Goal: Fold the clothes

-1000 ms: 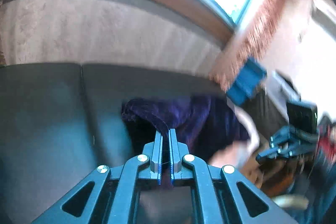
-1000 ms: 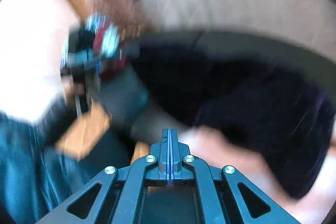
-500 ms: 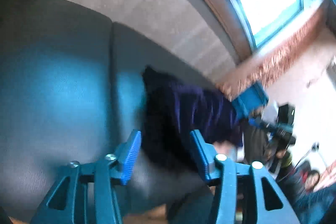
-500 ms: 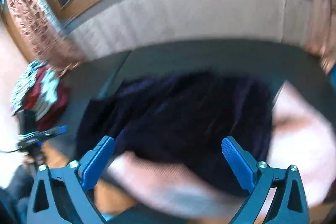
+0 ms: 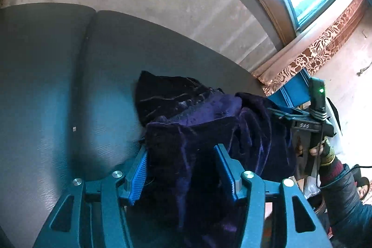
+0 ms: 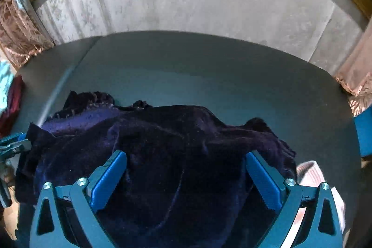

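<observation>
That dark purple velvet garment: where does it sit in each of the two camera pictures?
Left wrist view: the purple velvet garment fills the lower middle, heaped between the open fingers of the left hand-held gripper.
Right wrist view: it spreads across the lower half, behind the open right hand-held gripper.
Shared landmark: the grey table beneath it.

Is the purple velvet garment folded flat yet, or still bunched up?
Still bunched: the purple velvet garment lies in a rumpled heap on the grey table, with uneven ridges and ragged edges.
</observation>
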`<state>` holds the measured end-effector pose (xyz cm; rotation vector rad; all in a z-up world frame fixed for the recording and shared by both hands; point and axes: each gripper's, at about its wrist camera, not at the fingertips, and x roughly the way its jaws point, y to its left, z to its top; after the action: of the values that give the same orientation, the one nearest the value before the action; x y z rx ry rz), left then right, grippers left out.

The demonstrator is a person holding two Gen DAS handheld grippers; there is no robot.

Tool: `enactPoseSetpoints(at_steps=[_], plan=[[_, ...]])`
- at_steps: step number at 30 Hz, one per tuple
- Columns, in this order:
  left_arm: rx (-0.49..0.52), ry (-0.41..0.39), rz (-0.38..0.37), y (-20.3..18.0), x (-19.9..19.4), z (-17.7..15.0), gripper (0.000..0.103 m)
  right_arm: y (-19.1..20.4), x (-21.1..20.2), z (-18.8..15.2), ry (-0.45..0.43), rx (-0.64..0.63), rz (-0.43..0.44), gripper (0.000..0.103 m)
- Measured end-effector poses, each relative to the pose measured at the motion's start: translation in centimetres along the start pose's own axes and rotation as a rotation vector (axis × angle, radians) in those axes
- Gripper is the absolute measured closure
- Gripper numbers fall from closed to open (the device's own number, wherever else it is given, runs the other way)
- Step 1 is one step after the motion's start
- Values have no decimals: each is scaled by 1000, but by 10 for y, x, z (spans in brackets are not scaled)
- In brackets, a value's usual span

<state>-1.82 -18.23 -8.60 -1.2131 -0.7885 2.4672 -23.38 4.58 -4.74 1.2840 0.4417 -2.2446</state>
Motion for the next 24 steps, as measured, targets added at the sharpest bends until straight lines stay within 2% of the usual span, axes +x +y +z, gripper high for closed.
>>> enactPoseSetpoints(at_steps=[2, 3, 4, 6, 9, 10, 14, 18, 21, 24], plan=[[12, -15, 32, -4, 1, 2, 75, 6, 3, -4, 2, -17, -19, 3], [20, -16, 47, -5, 2, 3, 90, 7, 3, -6, -3, -21, -29, 21], [25, -14, 55, -6, 2, 3, 93, 10, 1, -6, -11, -22, -26, 53], [52, -22, 71, -11, 0, 2, 94, 14, -7, -8, -29, -23, -19, 80], [109, -39, 93, -20, -9, -3, 95, 24, -23, -13, -63, -51, -8, 93], [126, -47, 95, -23, -14, -5, 95, 25, -31, -16, -78, -51, 7, 96], [166, -91, 73, -32, -39, -11, 95, 31, -73, -32, -151, -39, 90, 96], [237, -130, 36, -42, -64, -24, 96, 39, -105, -63, -168, -15, 240, 96], [271, -143, 12, -42, -85, -43, 96, 52, -121, -100, -133, -2, 404, 96], [280, -138, -10, -38, -104, -65, 96, 81, -119, -148, -13, -40, 503, 96]])
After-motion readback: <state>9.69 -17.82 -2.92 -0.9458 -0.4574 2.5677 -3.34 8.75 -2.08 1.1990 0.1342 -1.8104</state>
